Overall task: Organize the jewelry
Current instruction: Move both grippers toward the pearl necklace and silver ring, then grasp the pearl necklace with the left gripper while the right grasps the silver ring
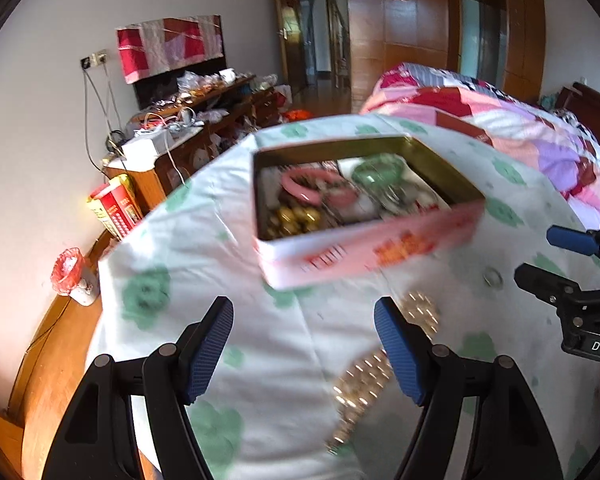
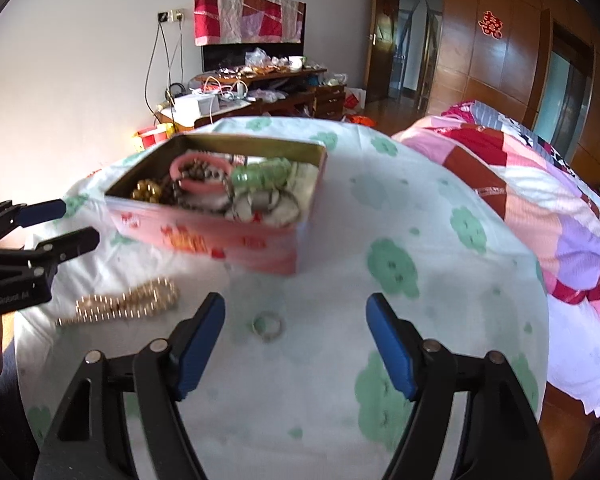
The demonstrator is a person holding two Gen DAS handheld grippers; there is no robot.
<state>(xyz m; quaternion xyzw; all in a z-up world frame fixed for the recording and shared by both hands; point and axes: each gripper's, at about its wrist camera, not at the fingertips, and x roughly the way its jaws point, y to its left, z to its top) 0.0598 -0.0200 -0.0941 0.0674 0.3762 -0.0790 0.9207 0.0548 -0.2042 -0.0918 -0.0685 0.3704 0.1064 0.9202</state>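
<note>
A pink tin box (image 1: 364,248) (image 2: 220,236) stands on the white cloth with green flowers (image 1: 228,264) (image 2: 420,240). It holds a pink bangle (image 2: 198,176), a green bangle (image 2: 260,174), gold beads (image 2: 146,191) and other pieces. A gold bead necklace (image 1: 374,372) (image 2: 128,302) lies on the cloth in front of the box. A small ring (image 1: 493,278) (image 2: 267,325) lies near it. My left gripper (image 1: 304,350) is open and empty above the necklace. My right gripper (image 2: 296,346) is open and empty just behind the ring.
A bed with a pink patchwork quilt (image 1: 500,128) (image 2: 540,200) lies to the right. A cluttered wooden dresser (image 1: 204,120) (image 2: 260,92) stands against the far wall. A red box (image 1: 114,208) and a cup with red wrap (image 1: 74,280) sit left of the cloth.
</note>
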